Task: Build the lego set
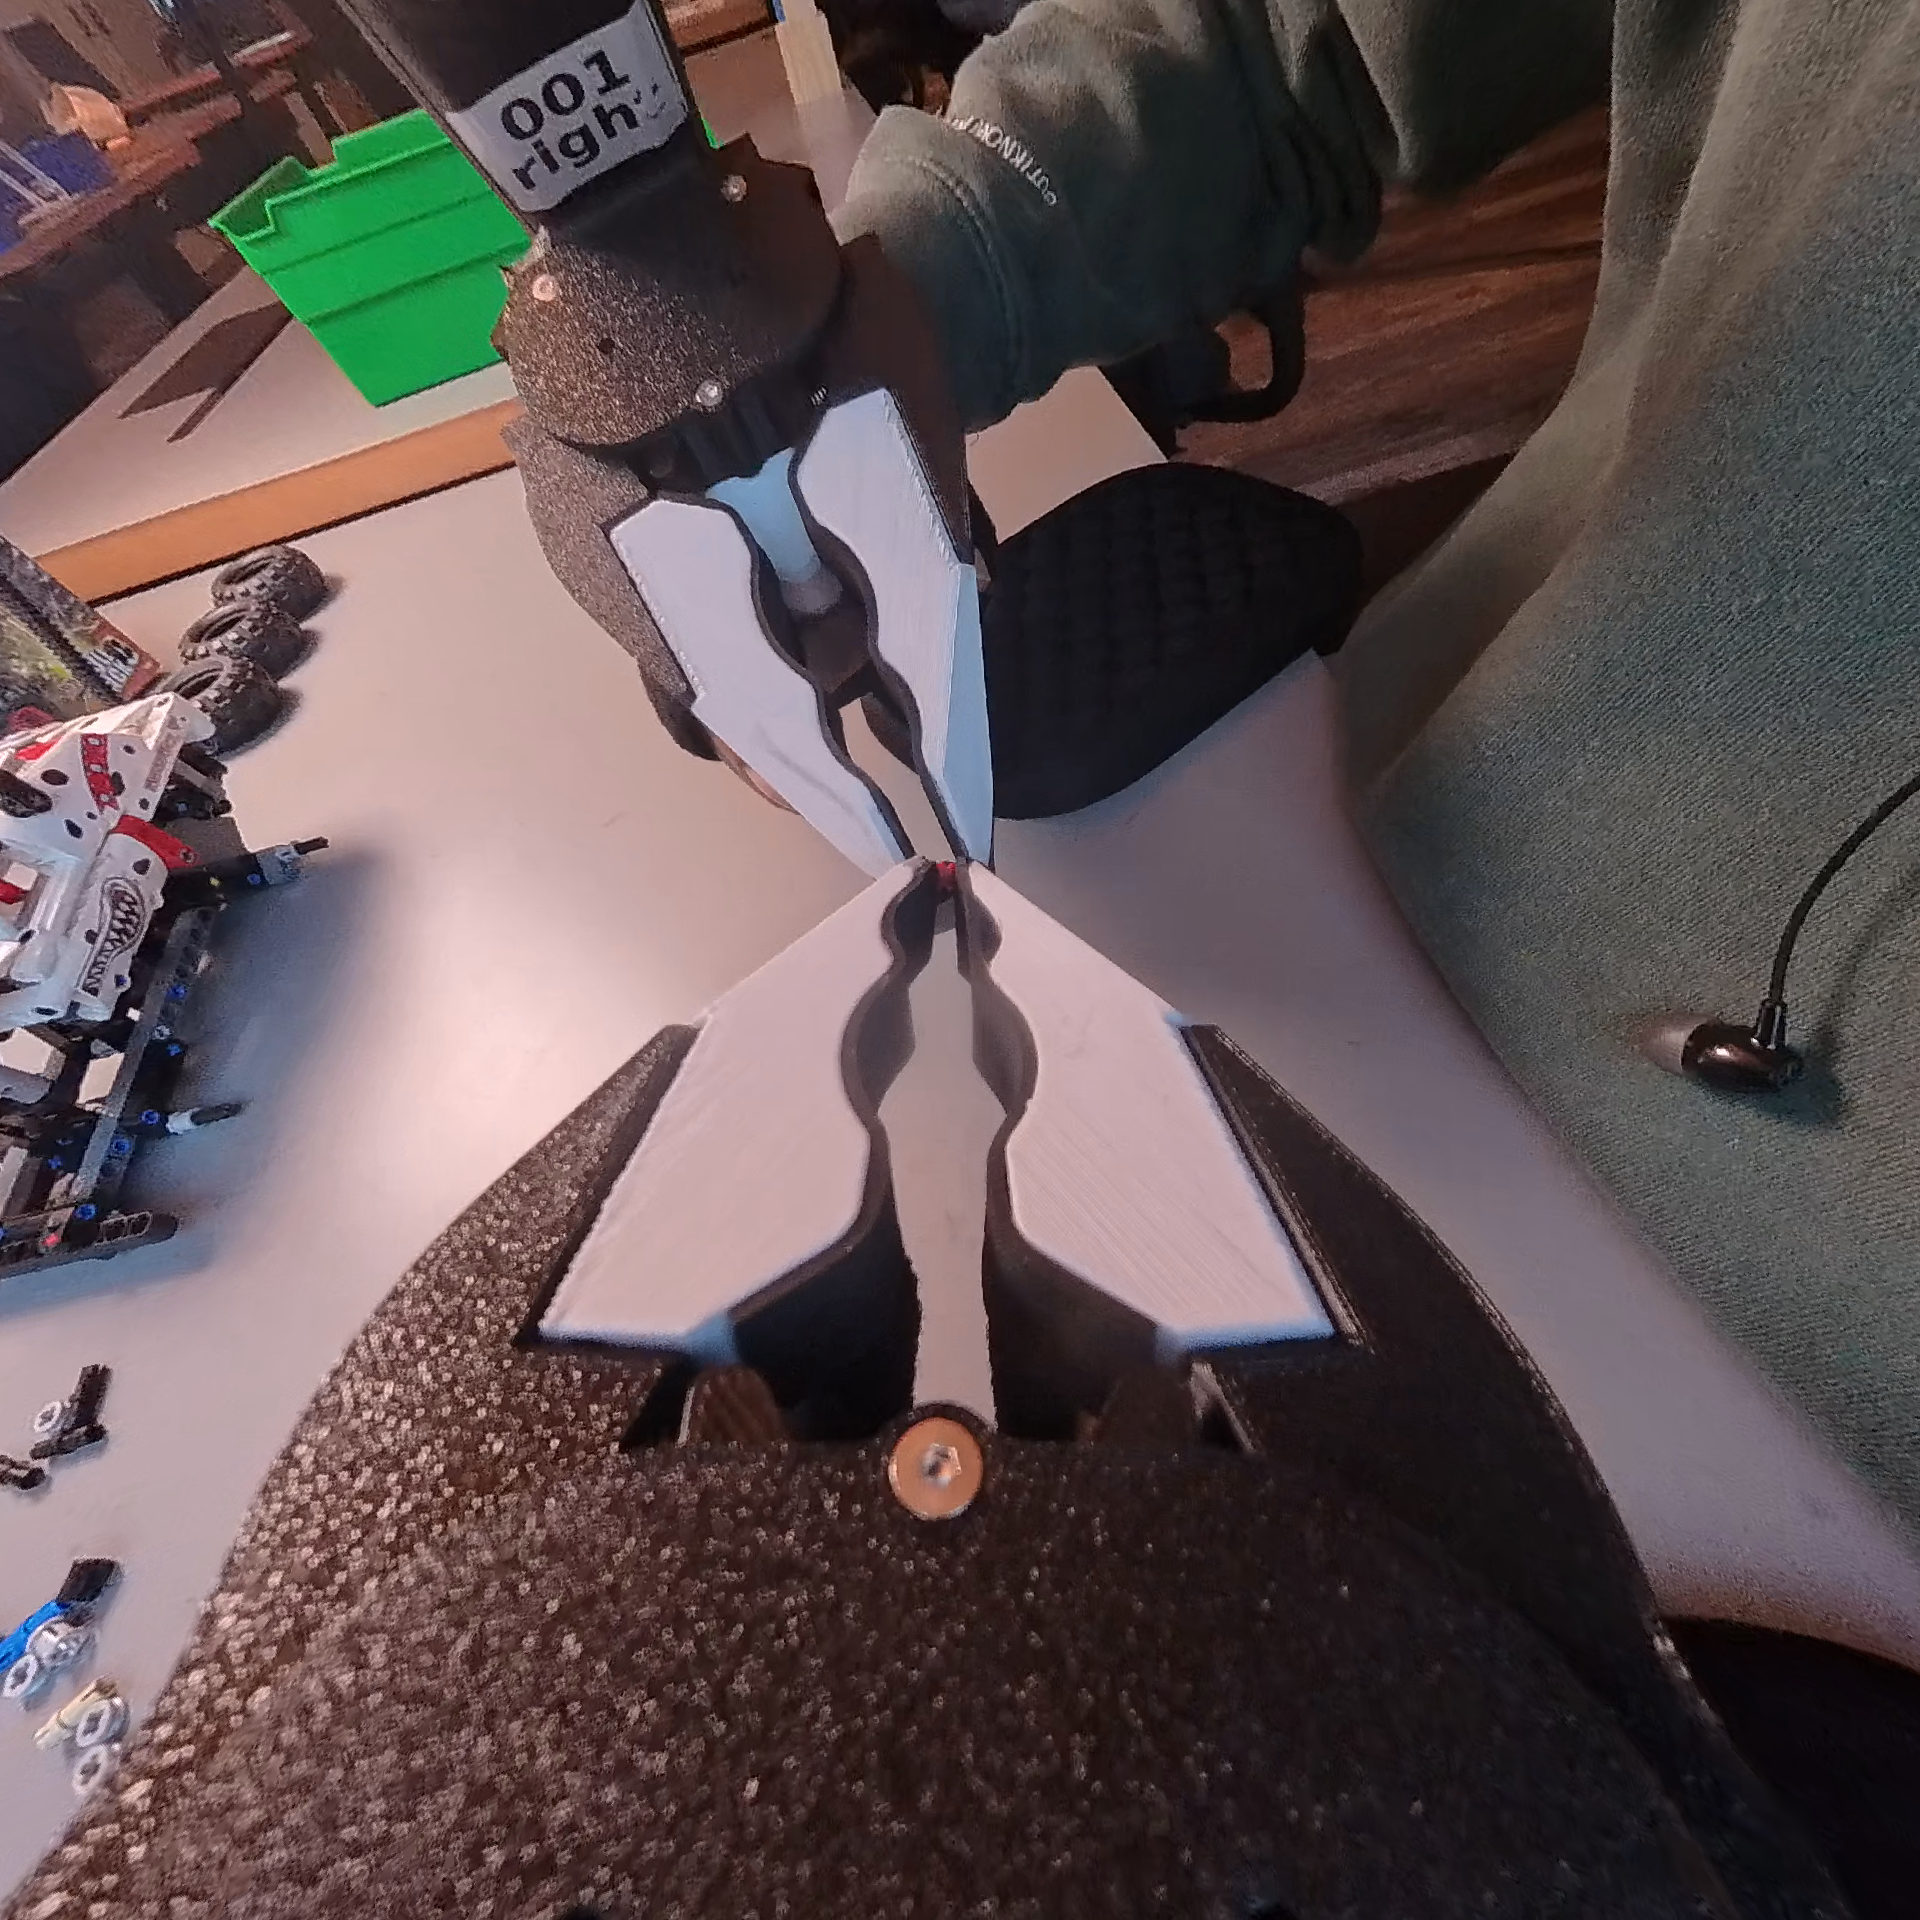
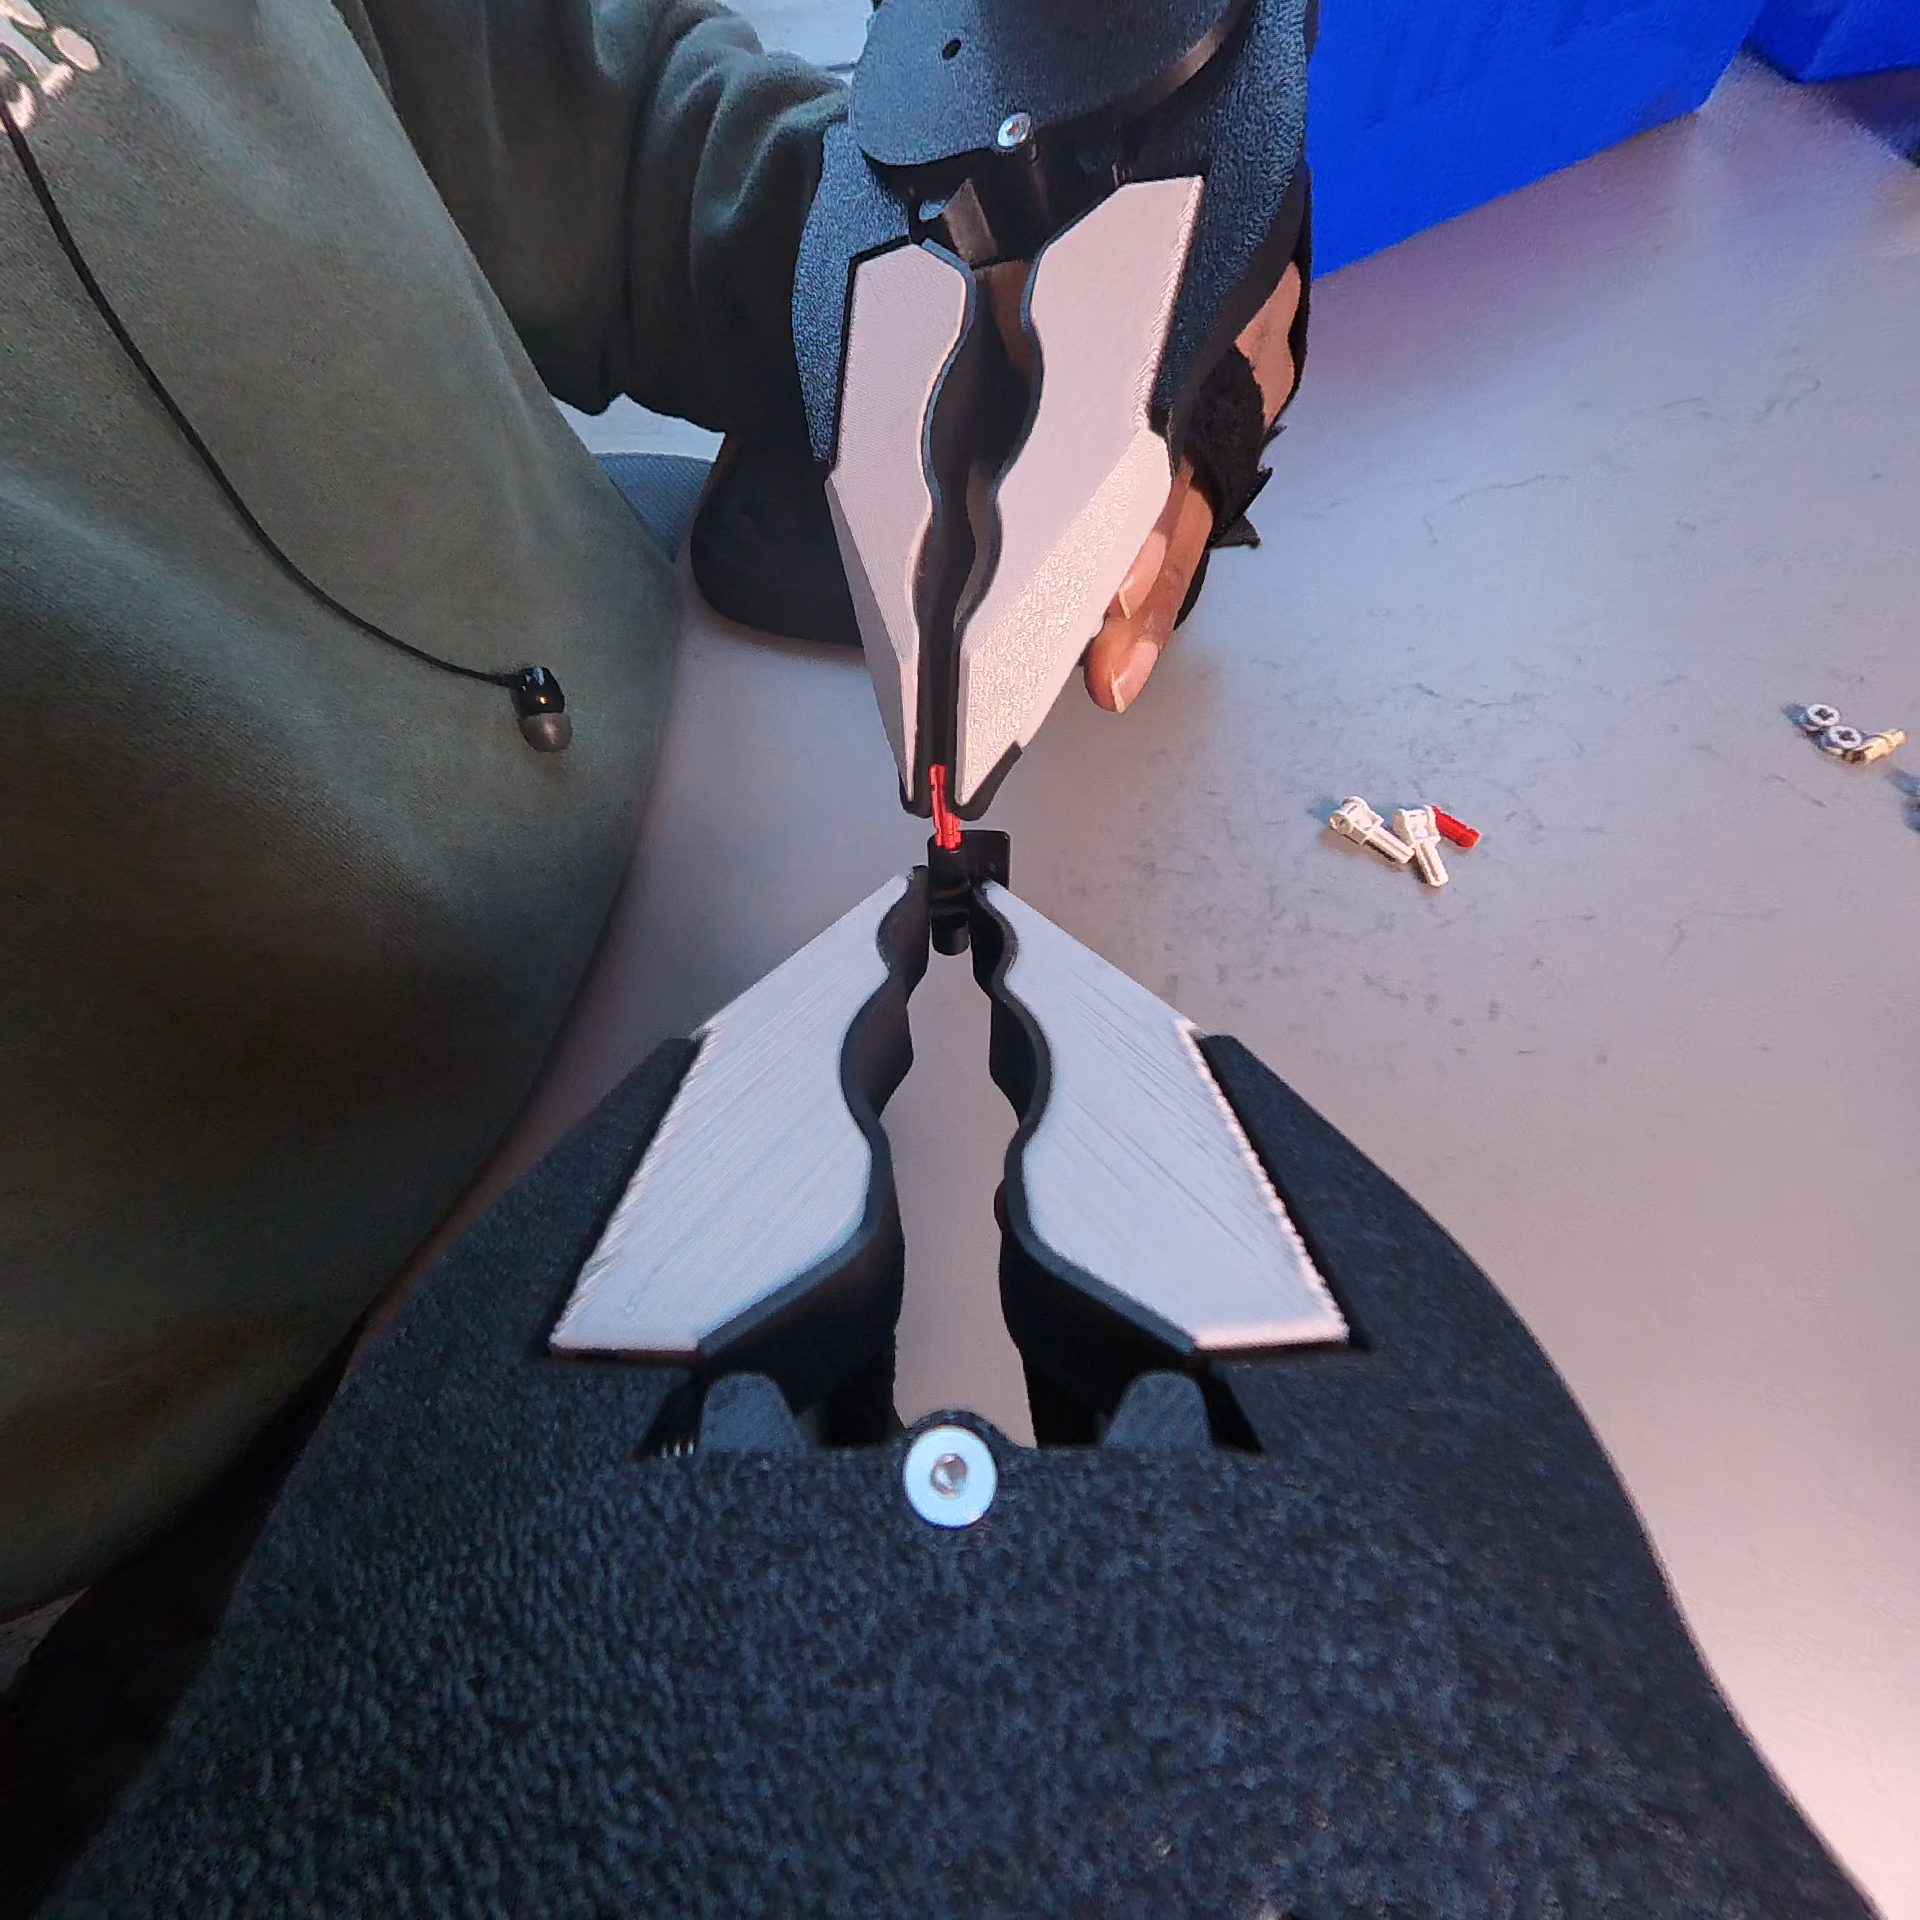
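Note:
My left gripper (image 1: 940, 885) is shut on a small red pin (image 1: 943, 871), which shows clearly in the right wrist view (image 2: 942, 810). My right gripper (image 2: 951, 896) is shut on a small black connector piece (image 2: 951, 920). The two grippers meet tip to tip above the white table (image 2: 1455, 520), and the red pin's end touches the black piece. The right gripper also shows from above in the left wrist view (image 1: 940, 847), and the left gripper shows in the right wrist view (image 2: 940, 795). A partly built white, spotted lego truck (image 1: 83, 883) stands at the left.
Three black tyres (image 1: 249, 623) lie behind the truck. Loose small pieces lie on the table in both views (image 1: 62, 1662) (image 2: 1392, 831). A green bin (image 1: 384, 260) and a blue bin (image 2: 1507, 104) stand farther back. A person's green sweatshirt (image 2: 260, 831) is close by. The grippers are tip to tip, or close to it.

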`<action>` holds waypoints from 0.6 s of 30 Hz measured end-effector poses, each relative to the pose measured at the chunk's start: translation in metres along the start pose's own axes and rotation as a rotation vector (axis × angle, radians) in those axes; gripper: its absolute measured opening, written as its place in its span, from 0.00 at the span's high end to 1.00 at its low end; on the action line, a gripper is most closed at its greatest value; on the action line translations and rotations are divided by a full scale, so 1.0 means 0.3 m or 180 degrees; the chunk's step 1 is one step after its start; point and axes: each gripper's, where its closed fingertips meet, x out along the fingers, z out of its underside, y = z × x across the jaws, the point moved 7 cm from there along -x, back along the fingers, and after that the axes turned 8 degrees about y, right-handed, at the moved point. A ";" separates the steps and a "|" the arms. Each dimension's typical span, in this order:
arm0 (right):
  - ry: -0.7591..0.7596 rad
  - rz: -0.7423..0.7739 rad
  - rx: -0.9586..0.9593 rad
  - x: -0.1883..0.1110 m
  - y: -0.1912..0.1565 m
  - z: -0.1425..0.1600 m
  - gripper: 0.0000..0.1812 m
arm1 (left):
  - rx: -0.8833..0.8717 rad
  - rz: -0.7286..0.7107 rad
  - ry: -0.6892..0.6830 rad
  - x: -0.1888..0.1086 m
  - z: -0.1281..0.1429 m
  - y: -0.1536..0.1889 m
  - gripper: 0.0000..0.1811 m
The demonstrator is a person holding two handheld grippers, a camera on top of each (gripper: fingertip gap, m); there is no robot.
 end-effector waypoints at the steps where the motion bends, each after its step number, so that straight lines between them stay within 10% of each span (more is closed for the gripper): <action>1: -0.0008 0.0021 -0.0018 0.001 -0.001 0.001 0.97 | -0.0029 0.0006 -0.0030 0.000 0.001 -0.002 0.99; 18: -0.1112 0.0458 -0.0642 0.054 0.030 0.114 0.97 | 0.0061 -0.0043 -0.0987 0.085 0.122 -0.012 0.99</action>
